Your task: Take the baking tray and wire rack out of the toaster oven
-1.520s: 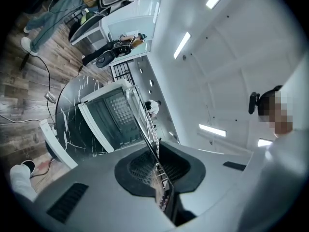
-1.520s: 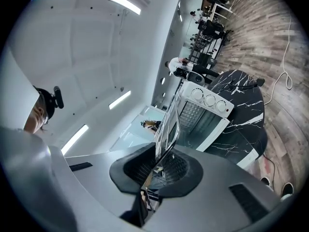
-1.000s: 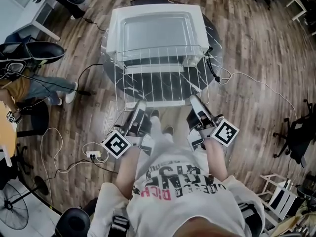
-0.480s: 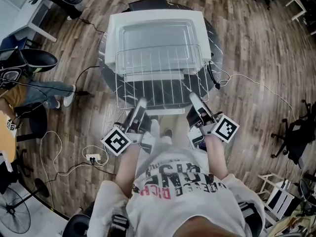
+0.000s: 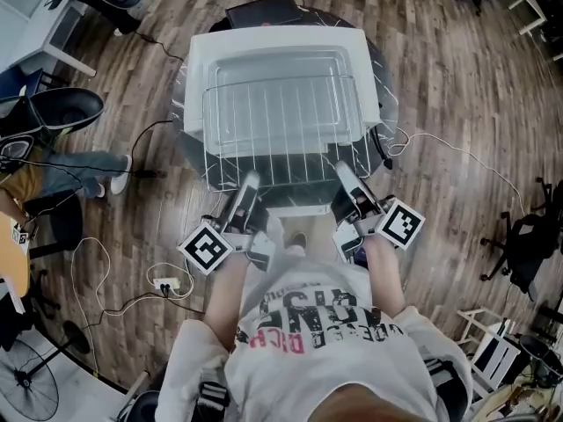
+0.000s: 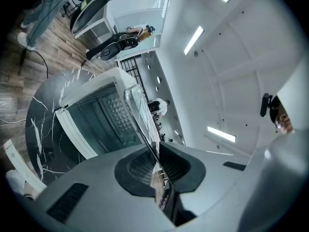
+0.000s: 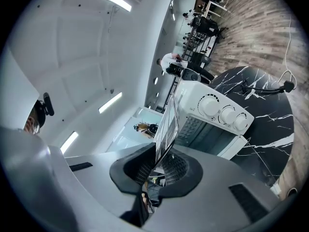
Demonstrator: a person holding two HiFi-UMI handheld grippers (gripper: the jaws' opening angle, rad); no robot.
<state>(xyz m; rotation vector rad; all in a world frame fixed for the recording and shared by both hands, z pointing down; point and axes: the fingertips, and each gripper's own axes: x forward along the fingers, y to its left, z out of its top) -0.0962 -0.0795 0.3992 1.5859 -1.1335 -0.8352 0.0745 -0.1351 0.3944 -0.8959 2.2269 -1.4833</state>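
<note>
1. Wire rack (image 5: 281,121) is out of the toaster oven (image 5: 198,69). It is held roughly level above the oven's roof, and its near edge reaches past the front of the oven towards the person.
2. Left gripper (image 5: 250,183) has its jaws pinched on the rack's near edge towards the left corner. In the left gripper view the rack (image 6: 142,129) runs edge-on as a thin line straight into the narrow slit between the pads of that gripper (image 6: 157,166).
3. Right gripper (image 5: 344,173) clamps the same edge towards the right corner. In the right gripper view the rack's grid (image 7: 166,122) rises out of the closed pads of that gripper (image 7: 157,166).
4. Baking tray (image 5: 277,62): a grey, round-cornered rectangle under the rack looks like the tray lying on top of the oven, though seen through the wires I cannot be sure.
5. Toaster oven stands with its door (image 6: 72,129) dropped open, and its cavity (image 6: 104,117) shows dark behind it. Three white knobs (image 7: 219,112) sit in a row on its front panel.
6. A round black marble-patterned table (image 5: 387,77) carries the oven.
7. Each gripper carries a marker cube, one on the left (image 5: 207,248) and one on the right (image 5: 400,224), near the person's hands.
8. Wooden plank floor (image 5: 457,86) surrounds the table, and a thin cable (image 5: 457,152) trails across it on the right.
</note>
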